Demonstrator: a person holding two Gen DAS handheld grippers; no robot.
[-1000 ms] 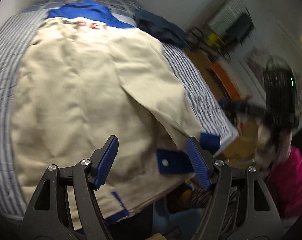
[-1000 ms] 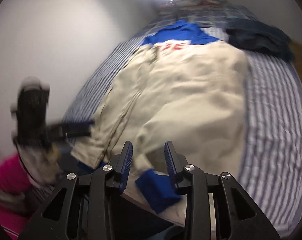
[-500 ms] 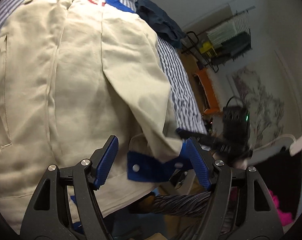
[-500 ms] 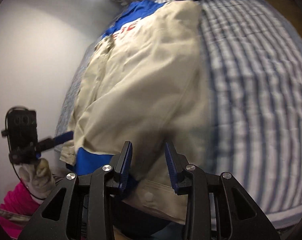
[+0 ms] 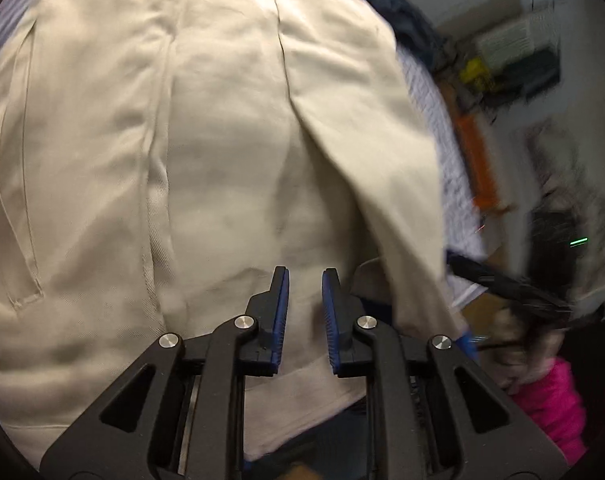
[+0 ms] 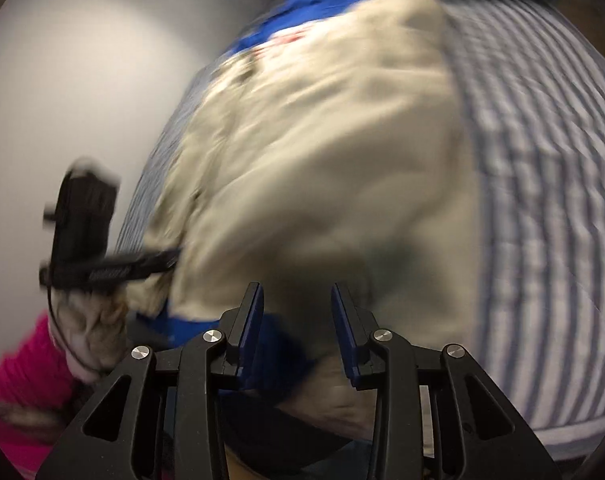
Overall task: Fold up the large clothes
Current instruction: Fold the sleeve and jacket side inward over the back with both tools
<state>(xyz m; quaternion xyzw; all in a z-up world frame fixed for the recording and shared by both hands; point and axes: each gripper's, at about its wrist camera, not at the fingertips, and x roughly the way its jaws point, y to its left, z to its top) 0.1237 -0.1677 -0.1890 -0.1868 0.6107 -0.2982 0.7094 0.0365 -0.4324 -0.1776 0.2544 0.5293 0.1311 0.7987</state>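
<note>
A large beige jacket (image 5: 230, 152) with blue collar and blue cuffs lies spread on the striped bed; it also shows in the right wrist view (image 6: 334, 168). My left gripper (image 5: 305, 276) is over the jacket's near hem, its jaws narrowed to a small gap with beige cloth between them; a firm pinch cannot be told. My right gripper (image 6: 296, 292) is at the hem's other end, near the blue cuff (image 6: 278, 344), jaws a moderate gap apart with cloth between them; the view is blurred.
The blue-and-white striped bedcover (image 6: 542, 208) extends to the right of the jacket. A dark blue garment (image 5: 398, 12) lies at the far end of the bed. Racks and an orange object (image 5: 478, 164) stand beside the bed. A white wall (image 6: 82, 80) is at the left.
The left gripper's jaws have closed from wide open to a narrow gap over the hem. Both grippers have moved in closer over the jacket. The sleeve with the blue cuff has shifted.
</note>
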